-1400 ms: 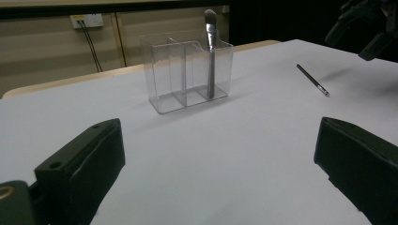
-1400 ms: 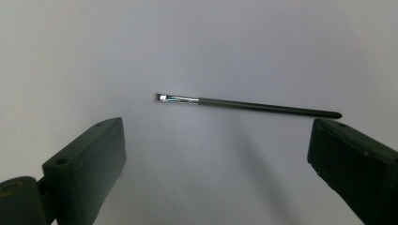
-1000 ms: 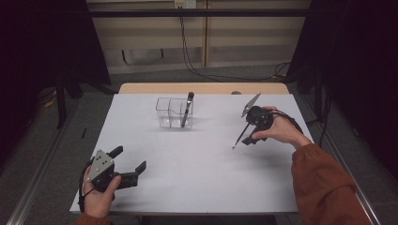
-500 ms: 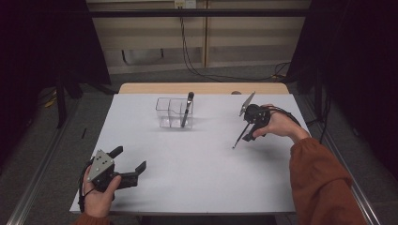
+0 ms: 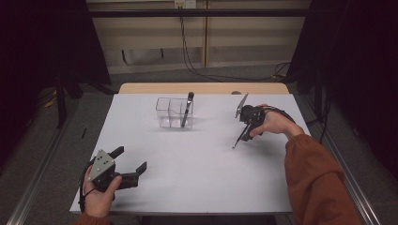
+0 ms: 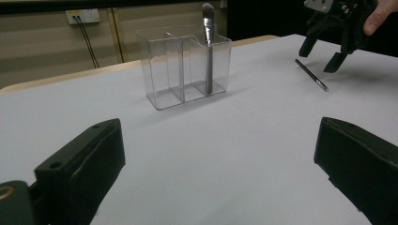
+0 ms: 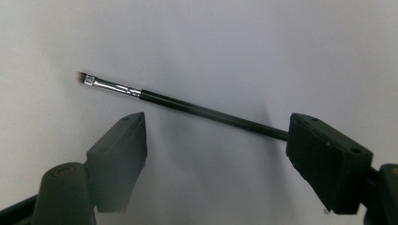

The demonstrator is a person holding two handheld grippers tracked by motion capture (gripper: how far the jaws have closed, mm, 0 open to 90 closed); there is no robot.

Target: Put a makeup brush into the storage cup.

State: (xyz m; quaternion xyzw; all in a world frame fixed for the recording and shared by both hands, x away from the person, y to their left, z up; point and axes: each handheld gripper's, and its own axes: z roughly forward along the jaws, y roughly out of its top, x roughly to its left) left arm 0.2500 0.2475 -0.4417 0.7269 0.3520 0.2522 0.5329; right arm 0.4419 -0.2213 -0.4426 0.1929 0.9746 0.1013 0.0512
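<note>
A clear organizer [image 5: 174, 112] with several compartments is seen standing toward the far edge of the counter [image 5: 197, 178], near its middle, and one thick brush [image 5: 187, 108] is already stood upright, bristles up, in the organizer's right-hand compartment. A second, thin brush [image 5: 240, 138] is left lying flat on the counter toward the right edge, well apart from the organizer, so the work is judged to be partly done: one brush is stowed, and this one is yet to be picked up, carried over and dropped in. The right tongs [image 5: 244, 123] are held over the thin brush by a hand in an orange sleeve [image 5: 312, 173], tilted down toward the counter surface. In the right gripper view the thin brush [image 7: 187, 107] is seen lying across the gap between the two jaws; the jaws have just been closing, yet they are still spread, with the handle running just behind the right jaw and no pinch made on it. The left tongs [image 5: 127, 162] are held low near the near left corner of the counter, pointed toward the organizer [image 6: 185, 63], their jaws spread wide with nothing between them.
</note>
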